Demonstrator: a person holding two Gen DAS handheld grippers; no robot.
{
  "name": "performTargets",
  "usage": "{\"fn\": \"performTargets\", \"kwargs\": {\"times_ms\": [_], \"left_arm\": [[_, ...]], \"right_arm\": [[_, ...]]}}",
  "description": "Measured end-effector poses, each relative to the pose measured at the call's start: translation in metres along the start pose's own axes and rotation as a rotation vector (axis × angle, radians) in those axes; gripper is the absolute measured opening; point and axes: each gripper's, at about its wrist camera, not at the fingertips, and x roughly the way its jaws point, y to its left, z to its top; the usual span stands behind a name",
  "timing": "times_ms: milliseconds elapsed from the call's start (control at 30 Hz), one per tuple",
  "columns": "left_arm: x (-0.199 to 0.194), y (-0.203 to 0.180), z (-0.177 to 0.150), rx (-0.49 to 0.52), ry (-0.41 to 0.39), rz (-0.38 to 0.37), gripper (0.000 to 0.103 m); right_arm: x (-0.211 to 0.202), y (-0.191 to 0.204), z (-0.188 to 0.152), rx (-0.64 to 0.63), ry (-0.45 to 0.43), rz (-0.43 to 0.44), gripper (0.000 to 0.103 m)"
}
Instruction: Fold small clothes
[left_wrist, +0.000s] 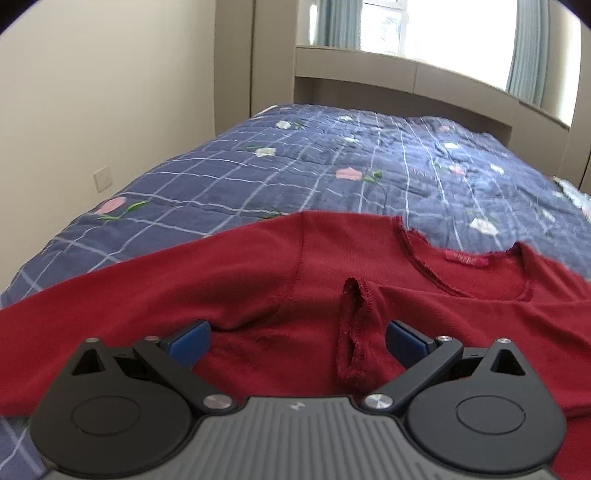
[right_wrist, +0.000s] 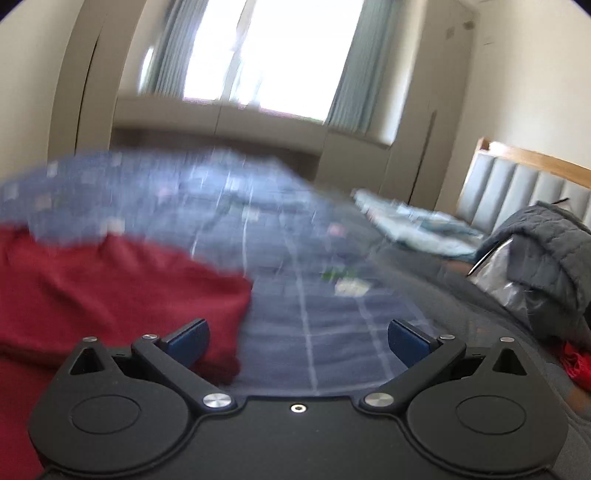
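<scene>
A dark red knit top lies spread on a blue checked quilt, neckline and label toward the far right. My left gripper hovers open just above it. A folded-over cuff or hem end sits between the blue pads, near the right one. In the blurred right wrist view the same red top fills the left side. My right gripper stands open, its left pad over the top's edge and its right pad over bare quilt.
The bed runs toward a beige window ledge and curtains. A wall with a socket is on the left. On the right lie a light blue cloth, a grey quilted jacket, a small red item and a padded headboard.
</scene>
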Motion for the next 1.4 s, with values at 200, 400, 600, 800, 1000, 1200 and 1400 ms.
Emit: {"fn": "performTargets", "kwargs": {"times_ms": [200,400,600,800,1000,1200,1400], "left_arm": [[-0.042,0.035,-0.001,-0.044,-0.018,-0.008,0.103],[-0.077,0.102,-0.016,-0.111,-0.013,0.105,0.103],[-0.1,0.208,-0.039,-0.35,-0.012,0.289,0.103],[-0.104,0.274,-0.06,-0.596,-0.002,0.377,0.103],[-0.102,0.295,-0.073,-0.748,-0.064,0.412,0.084],[-0.102,0.32,-0.08,-0.89,-0.114,0.464,0.044],[-0.112,0.327,-0.082,-0.933,-0.185,0.441,0.005]], "right_arm": [[0.01,0.006,-0.006,-0.018,0.045,-0.013,0.102],[-0.035,0.011,-0.004,0.019,-0.001,0.121,0.102],[-0.088,0.034,-0.01,0.009,-0.01,0.333,0.103],[-0.116,0.068,-0.024,-0.053,0.008,0.422,0.102],[-0.119,0.087,-0.034,-0.108,0.035,0.409,0.103],[-0.114,0.083,-0.036,-0.09,0.047,0.421,0.103],[-0.111,0.082,-0.038,-0.076,0.058,0.427,0.102]]}}
